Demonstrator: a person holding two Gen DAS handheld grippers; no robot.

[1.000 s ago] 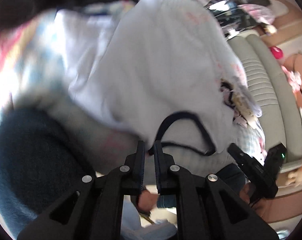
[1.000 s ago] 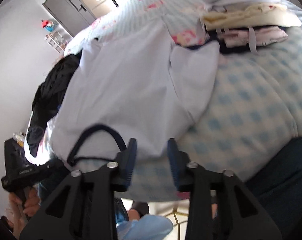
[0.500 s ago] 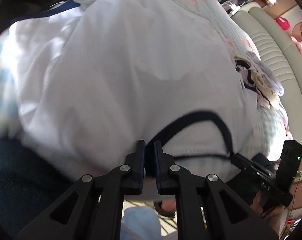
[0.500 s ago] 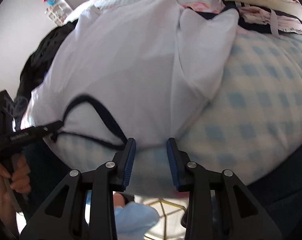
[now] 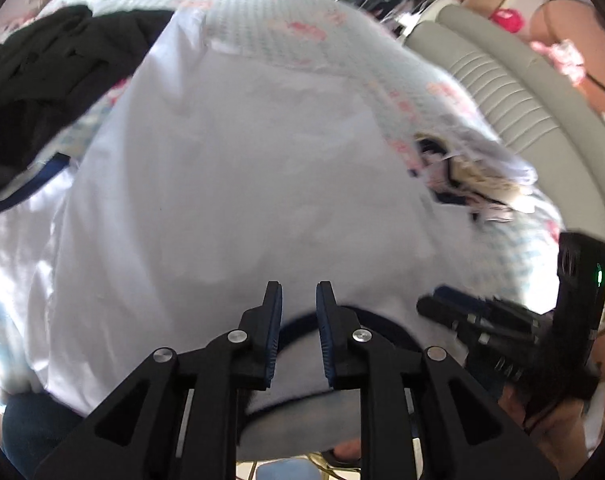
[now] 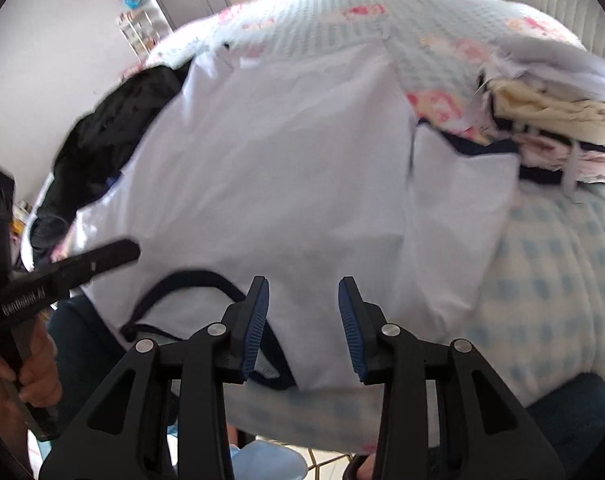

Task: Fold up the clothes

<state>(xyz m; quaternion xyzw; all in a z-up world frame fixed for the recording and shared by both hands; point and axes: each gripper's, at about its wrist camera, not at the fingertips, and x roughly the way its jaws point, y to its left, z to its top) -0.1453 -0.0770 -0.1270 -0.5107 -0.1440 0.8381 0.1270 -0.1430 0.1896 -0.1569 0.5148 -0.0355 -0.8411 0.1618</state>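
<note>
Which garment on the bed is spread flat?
The white shirt with navy collar, in the middle; the black garment lies crumpled, the others sit in a folded stack.

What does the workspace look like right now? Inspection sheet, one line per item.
Surface: blue-checked quilt, with a floral cover behind it.
Job's things: white shirt with a navy collar spread flat, collar at the near edge.
Clutter: black clothing heaped to the left; folded stack to the right.
Grippers: left gripper has just been opening, jaws apart over the collar, nothing pinched; right gripper open above the shirt's near edge.
Cables: nothing seen on the quilt.
Surroundings: padded headboard, shelf unit by the wall.
</note>
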